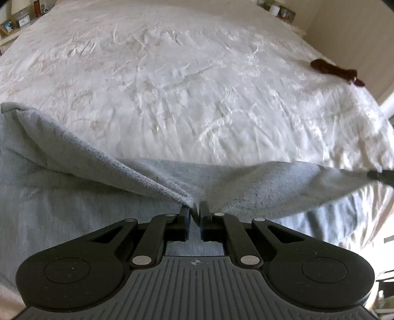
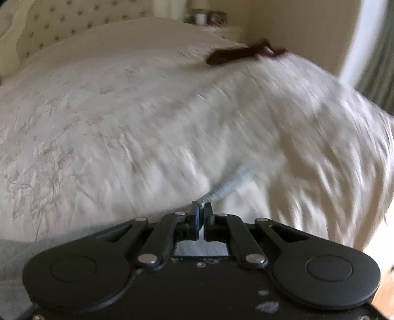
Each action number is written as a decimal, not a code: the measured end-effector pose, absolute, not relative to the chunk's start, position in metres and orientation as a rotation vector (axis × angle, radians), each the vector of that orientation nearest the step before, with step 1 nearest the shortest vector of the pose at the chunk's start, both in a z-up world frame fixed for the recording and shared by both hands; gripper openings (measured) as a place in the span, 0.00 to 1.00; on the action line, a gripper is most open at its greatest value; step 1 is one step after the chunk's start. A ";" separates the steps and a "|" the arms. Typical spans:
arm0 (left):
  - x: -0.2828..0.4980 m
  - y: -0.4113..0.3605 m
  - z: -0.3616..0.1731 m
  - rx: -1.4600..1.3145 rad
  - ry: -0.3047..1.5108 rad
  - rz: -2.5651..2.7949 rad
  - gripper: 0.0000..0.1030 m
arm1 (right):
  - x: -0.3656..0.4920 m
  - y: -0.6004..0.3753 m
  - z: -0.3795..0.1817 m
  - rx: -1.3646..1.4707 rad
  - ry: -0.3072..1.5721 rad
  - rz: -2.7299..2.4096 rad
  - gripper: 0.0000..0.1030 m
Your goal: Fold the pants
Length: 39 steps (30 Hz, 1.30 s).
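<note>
L gripper (image 1: 194,206) clamped on a fold of the pants (image 1: 81,187), jaws pinched tight w/ a ridge of fabric caught at the tips. Pants = light grey knit, fleecy/heathered texture w/ dark flecks, thick rolled hem edge running diagonally down into the L tips. Bulk of garment spread flat at lower left on the bed (image 1: 187,81), one stretch pulled taut to the right toward a dark tool tip at frame edge. R gripper (image 2: 201,206) also clenched, nipping a narrow ribbed strip of same grey fabric; strip rises up-right from the tips, blue pad face visible on one finger. More grey cloth seen lower left in R view and through the gap behind the jaws. Bed cover white, crinkled, slightly glossy, faint floral print. Dark brown crumpled item (image 1: 335,71) at far right edge of bed, well apart from pants. Padded dotted headboard (image 2: 61,22) at back. R view motion-blurred, fine detail not readable.
</note>
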<state>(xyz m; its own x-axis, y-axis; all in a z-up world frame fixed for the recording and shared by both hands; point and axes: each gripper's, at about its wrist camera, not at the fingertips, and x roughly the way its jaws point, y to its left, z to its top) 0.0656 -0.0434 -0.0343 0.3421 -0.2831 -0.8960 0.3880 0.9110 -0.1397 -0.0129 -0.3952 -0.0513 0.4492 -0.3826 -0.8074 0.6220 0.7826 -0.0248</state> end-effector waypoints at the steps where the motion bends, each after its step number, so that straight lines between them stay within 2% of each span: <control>1: 0.061 -0.046 -0.038 0.124 1.154 -0.424 0.07 | -0.023 -0.398 -0.058 0.310 0.932 -0.632 0.03; 7: 0.043 -0.050 -0.077 0.138 1.284 -0.364 0.07 | -0.072 -0.396 -0.123 0.433 1.086 -0.623 0.03; 10: 0.034 -0.049 -0.080 0.144 1.296 -0.347 0.06 | -0.078 -0.395 -0.132 0.427 1.093 -0.594 0.03; 14: 0.017 -0.054 -0.064 0.140 1.248 -0.358 0.06 | -0.081 -0.397 -0.119 0.392 1.045 -0.549 0.03; 20: -0.003 -0.075 -0.060 0.175 1.219 -0.392 0.06 | -0.099 -0.394 -0.070 0.274 0.869 -0.530 0.03; 26: -0.005 -0.072 -0.065 0.165 1.244 -0.346 0.07 | -0.106 -0.410 -0.133 0.386 1.068 -0.556 0.03; 29: -0.003 -0.057 -0.062 0.143 1.249 -0.289 0.07 | -0.099 -0.406 -0.148 0.354 1.102 -0.544 0.04; 32: 0.001 -0.037 -0.057 0.114 1.254 -0.223 0.07 | -0.095 -0.405 -0.149 0.347 1.117 -0.531 0.11; 33: 0.003 -0.031 -0.055 0.105 1.254 -0.200 0.07 | -0.094 -0.406 -0.147 0.354 1.119 -0.533 0.17; 34: 0.004 -0.024 -0.052 0.093 1.251 -0.176 0.07 | -0.095 -0.407 -0.145 0.365 1.116 -0.541 0.29; 36: 0.008 -0.006 -0.049 0.067 1.242 -0.133 0.07 | -0.097 -0.409 -0.136 0.378 1.104 -0.573 0.40; 39: 0.016 0.019 -0.046 0.033 1.237 -0.071 0.07 | -0.102 -0.404 -0.121 0.360 1.049 -0.616 0.40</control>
<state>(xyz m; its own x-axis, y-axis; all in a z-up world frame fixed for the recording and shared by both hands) 0.0165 0.0194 -0.0460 0.3254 -0.0365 -0.9449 0.0719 0.9973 -0.0138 -0.1018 -0.4036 -0.1210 0.3545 -0.2986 -0.8861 0.6280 0.7781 -0.0110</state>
